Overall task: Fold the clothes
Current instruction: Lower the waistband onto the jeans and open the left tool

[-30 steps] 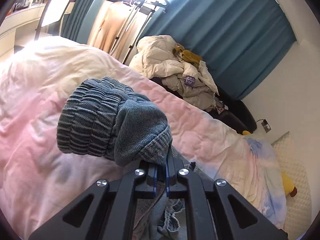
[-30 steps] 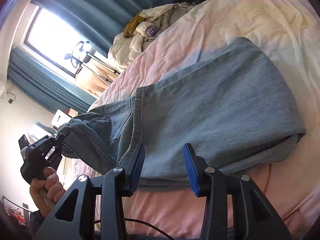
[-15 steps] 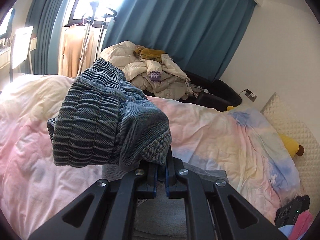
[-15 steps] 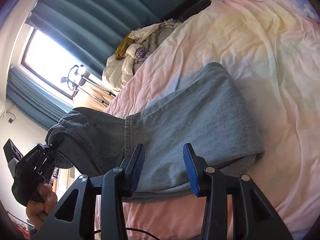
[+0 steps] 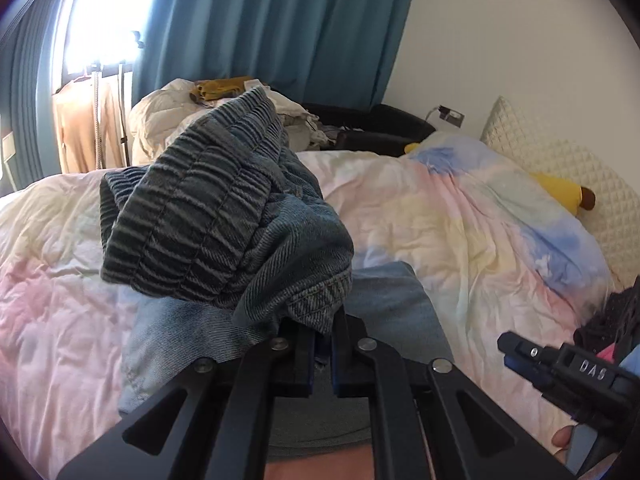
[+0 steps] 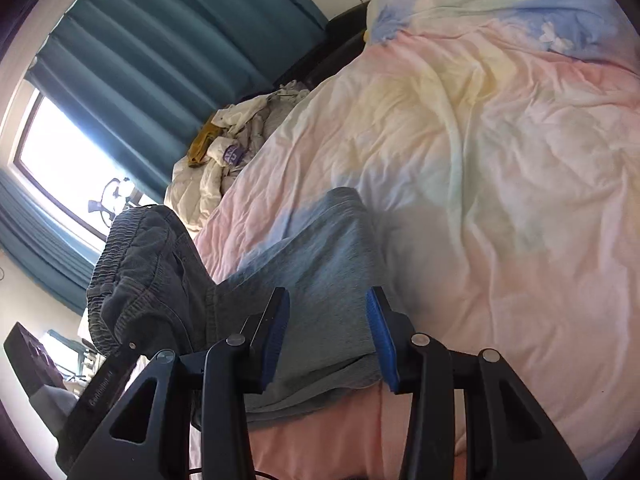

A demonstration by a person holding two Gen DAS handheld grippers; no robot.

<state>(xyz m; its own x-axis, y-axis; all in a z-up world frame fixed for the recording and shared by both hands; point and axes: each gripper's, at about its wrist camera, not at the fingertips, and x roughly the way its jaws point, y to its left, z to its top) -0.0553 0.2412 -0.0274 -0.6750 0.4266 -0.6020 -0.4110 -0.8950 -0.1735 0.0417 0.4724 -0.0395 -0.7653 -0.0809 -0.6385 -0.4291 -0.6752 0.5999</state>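
the left gripper [image 5: 323, 354] was clamped on the waistband of the jeans [image 5: 224, 224], lifted over the legs lying flat on the bed [image 5: 460, 216] ahead of the half-open, empty right gripper [image 6: 328, 336]; the fold was judged begun, unfinished.

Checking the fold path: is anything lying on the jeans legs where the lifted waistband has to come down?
Nothing visible. The left gripper holds the waistband above the jeans legs, whose upper side is bare; the right gripper hovers open above them.
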